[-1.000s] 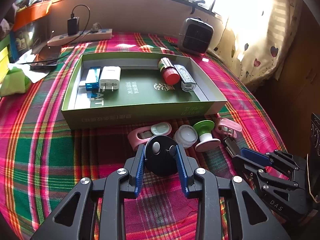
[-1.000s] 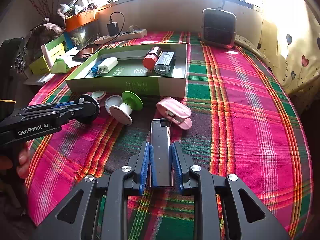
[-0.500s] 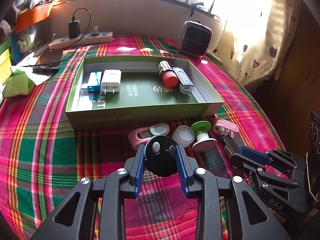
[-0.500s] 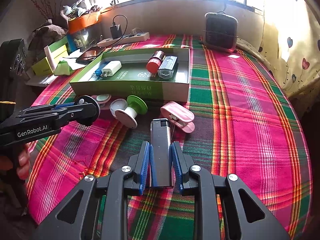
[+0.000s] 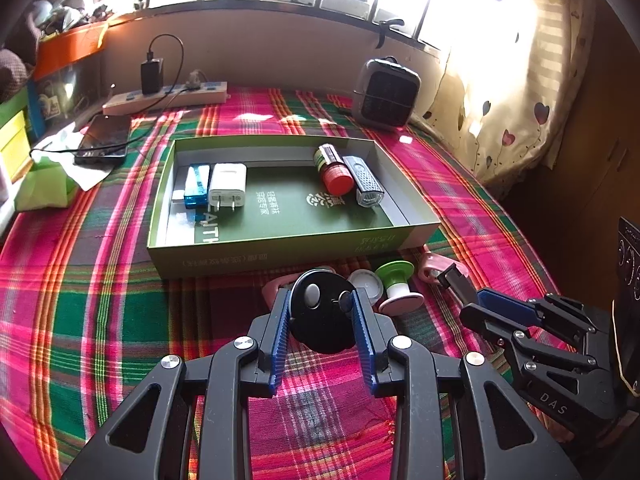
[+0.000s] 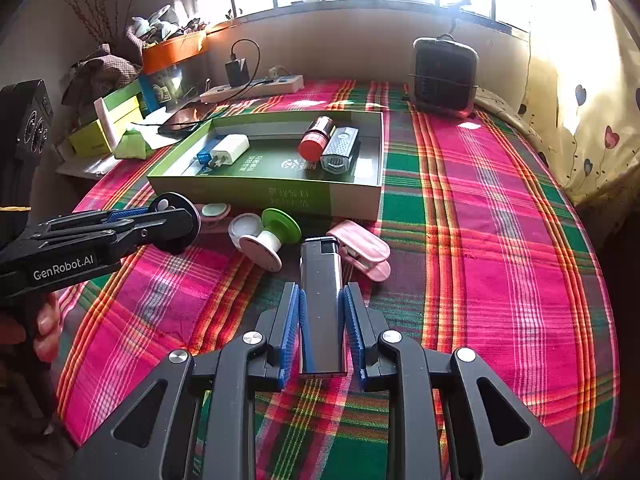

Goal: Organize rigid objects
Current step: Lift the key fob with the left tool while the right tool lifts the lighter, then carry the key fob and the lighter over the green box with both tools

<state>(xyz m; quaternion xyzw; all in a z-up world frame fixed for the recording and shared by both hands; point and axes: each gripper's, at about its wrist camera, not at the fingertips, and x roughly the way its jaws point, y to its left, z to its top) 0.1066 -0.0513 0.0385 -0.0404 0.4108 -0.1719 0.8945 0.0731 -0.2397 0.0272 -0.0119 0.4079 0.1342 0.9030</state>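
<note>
Clamped on a black disc (image 5: 320, 328) in the left gripper (image 5: 320, 298), pads pressing both edges. Clamped likewise on a silver lighter (image 6: 320, 264) in the right gripper (image 6: 322, 294), jaws nearly together on its narrow sides, top end pointing away. Holding both over the plaid cloth (image 5: 100, 320), just short of the green box (image 5: 280, 252).

Compared with a second ago: hardly anything altered. Same grips, same jaw widths, same spots short of the near wall; only a slight shift in framing, with the box sitting a little lower in the left view. Nothing dropped, nothing added to the box.

Meaning for the task, as a judgement: two pieces secured and ready for placing, but not yet carried over the wall. Already inside: a blue stick (image 5: 197, 184) and white charger (image 5: 227, 186) side by side at the left, a red-capped bottle (image 5: 334, 172) and grey case (image 5: 366, 184) together at the right, with bare floor between. Left on the cloth by the near wall: a green spool (image 6: 272, 236), a white lid (image 6: 245, 228) and a pink clip (image 6: 362, 254). Also partly hidden behind the disc, something pink, too covered to name.
</note>
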